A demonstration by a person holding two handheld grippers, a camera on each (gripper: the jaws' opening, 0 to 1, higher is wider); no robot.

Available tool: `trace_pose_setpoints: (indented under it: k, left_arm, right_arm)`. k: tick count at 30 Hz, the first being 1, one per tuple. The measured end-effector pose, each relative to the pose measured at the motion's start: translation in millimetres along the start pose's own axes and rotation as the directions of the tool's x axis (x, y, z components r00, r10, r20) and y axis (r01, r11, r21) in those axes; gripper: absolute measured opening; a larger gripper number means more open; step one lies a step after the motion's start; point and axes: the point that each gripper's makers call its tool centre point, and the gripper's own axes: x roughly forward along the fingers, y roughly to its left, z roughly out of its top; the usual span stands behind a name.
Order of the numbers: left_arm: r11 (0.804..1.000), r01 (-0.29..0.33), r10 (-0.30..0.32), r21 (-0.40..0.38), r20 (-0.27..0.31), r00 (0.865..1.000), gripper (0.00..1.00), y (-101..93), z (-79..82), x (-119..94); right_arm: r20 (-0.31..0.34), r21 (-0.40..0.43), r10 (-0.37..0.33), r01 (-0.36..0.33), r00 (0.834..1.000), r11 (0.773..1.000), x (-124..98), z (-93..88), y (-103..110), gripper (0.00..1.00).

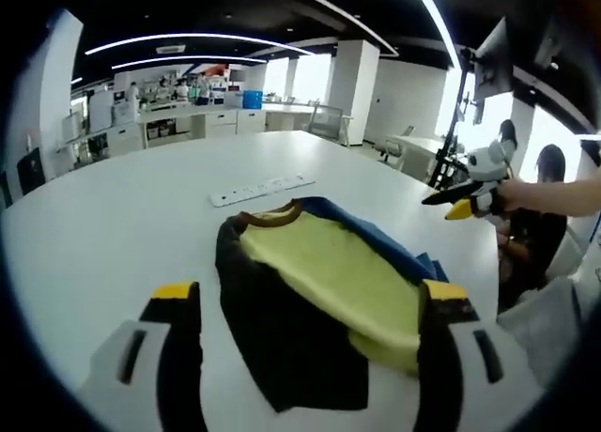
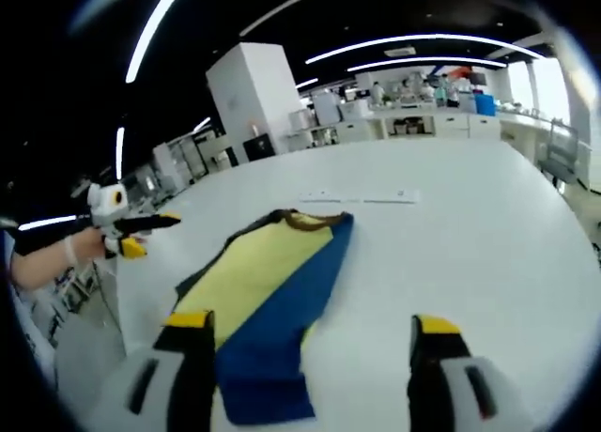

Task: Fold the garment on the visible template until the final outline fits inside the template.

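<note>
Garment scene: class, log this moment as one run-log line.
garment: partly folded on white table | left gripper: open, above garment | right gripper: open, holding nothing

Setting: large open-plan office or lab hall with a dark ceiling carrying long curved light strips (image 1: 169,43) and white square columns (image 2: 246,99). A broad white table (image 1: 113,216) fills the foreground, with a white power strip (image 1: 260,189) lying on it. Behind it stand white counters (image 2: 423,122) loaded with equipment, a blue bin (image 1: 252,99), office chairs (image 1: 326,122), a monitor on a stand (image 1: 490,61) and bright windows (image 1: 310,75).
</note>
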Motion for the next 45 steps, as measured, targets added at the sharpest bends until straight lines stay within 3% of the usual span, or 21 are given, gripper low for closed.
trace_pose_setpoints:
  k: [8, 13, 16, 24, 28, 35, 40, 44, 45]
  left_arm:
    - [1.0, -0.004, 0.004, -0.02, 0.0, 1.0, 0.92, -4.6, -10.5, -9.1]
    - [1.0, -0.007, 0.007, -0.021, -0.008, 1.0, 0.92, -5.8, -13.3, -14.0]
    - [1.0, -0.01, 0.01, -0.021, -0.011, 1.0, 0.92, -5.7, -14.2, -16.6]
    - [0.999, -0.016, 0.016, -0.038, -0.003, 1.0, 0.9, -6.5, -16.2, -22.3]
    - [0.998, -0.02, 0.02, -0.053, 0.001, 1.0, 0.9, -8.3, -17.9, -25.9]
    - [0.998, -0.026, 0.026, -0.061, 0.004, 1.0, 0.9, -2.5, -21.9, -31.7]
    - [0.997, -0.03, 0.03, -0.065, 0.001, 1.0, 0.9, -1.9, -24.0, -34.9]
    - [0.997, -0.034, 0.035, -0.07, 0.004, 0.999, 0.89, 0.6, -23.6, -37.0]
    - [0.997, -0.035, 0.035, -0.07, 0.005, 0.999, 0.89, 0.0, -23.6, -37.9]
  right_arm:
    - [-0.036, 0.029, -0.003, 0.005, 0.999, 1.0, -5.8, -38.1, -1.0, 0.79]
    - [-0.049, 0.057, -0.003, 0.005, 0.999, 0.998, -9.8, -50.4, -0.2, 0.76]
    - [-0.061, 0.058, 0.004, 0.0, 0.998, 0.998, -8.9, -56.1, 1.5, 0.71]
    - [-0.116, 0.09, 0.035, -0.024, 0.993, 0.996, -9.2, -84.0, 15.4, 0.44]
    - [-0.134, 0.1, 0.042, -0.028, 0.99, 0.995, -5.6, -95.5, 16.1, 0.41]
    - [-0.14, 0.169, 0.037, -0.013, 0.989, 0.986, -3.4, -104.1, 17.2, 0.24]
    - [-0.121, 0.215, 0.036, -0.01, 0.992, 0.977, 2.1, -102.1, 19.5, 0.17]
    - [-0.11, 0.253, 0.027, 0.002, 0.994, 0.968, 5.5, -102.8, 22.2, 0.0]
    - [-0.103, 0.271, 0.031, -0.002, 0.994, 0.963, 5.7, -101.0, 24.1, 0.0]
